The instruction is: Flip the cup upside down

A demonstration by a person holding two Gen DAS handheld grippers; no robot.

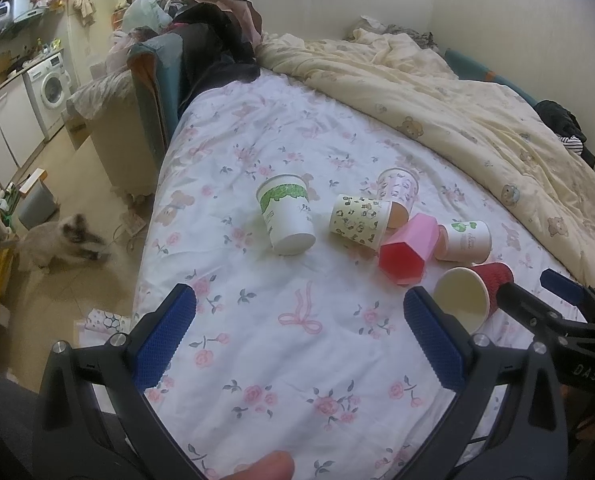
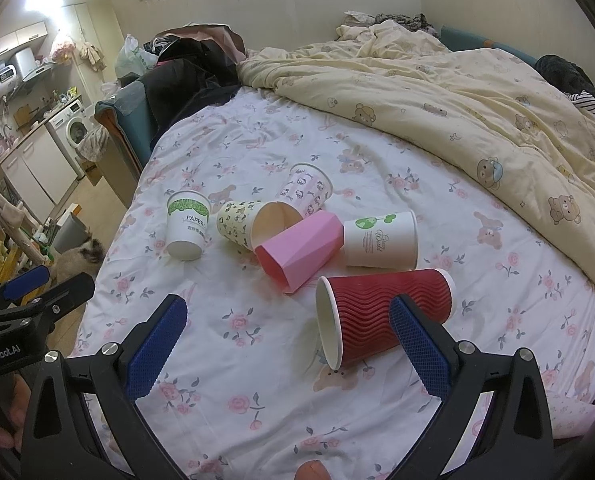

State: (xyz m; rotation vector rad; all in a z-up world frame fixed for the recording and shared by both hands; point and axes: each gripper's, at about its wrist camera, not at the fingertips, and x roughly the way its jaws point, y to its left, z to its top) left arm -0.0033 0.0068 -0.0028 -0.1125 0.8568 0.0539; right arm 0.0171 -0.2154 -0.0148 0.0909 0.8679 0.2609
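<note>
Several cups lie on the floral bed sheet [image 2: 237, 360]. A red ribbed cup [image 2: 377, 316] lies on its side, mouth toward me; it also shows in the left wrist view [image 1: 473, 296]. A pink faceted cup [image 2: 301, 250], a white green-leaf cup [image 2: 381, 240], a leopard-print cup [image 2: 249, 226] and a pink-print cup [image 2: 305, 190] lie tipped. A white and green cup [image 2: 187, 226] stands upside down. My right gripper [image 2: 285, 320] is open, its right finger over the red cup. My left gripper [image 1: 297, 316] is open and empty above the sheet.
A cream bear-print duvet [image 2: 457, 100] covers the bed's far right. Dark clothes [image 2: 193, 68] pile at the headboard side. A cat [image 1: 61, 240] and a bin [image 1: 37, 204] are on the floor left of the bed.
</note>
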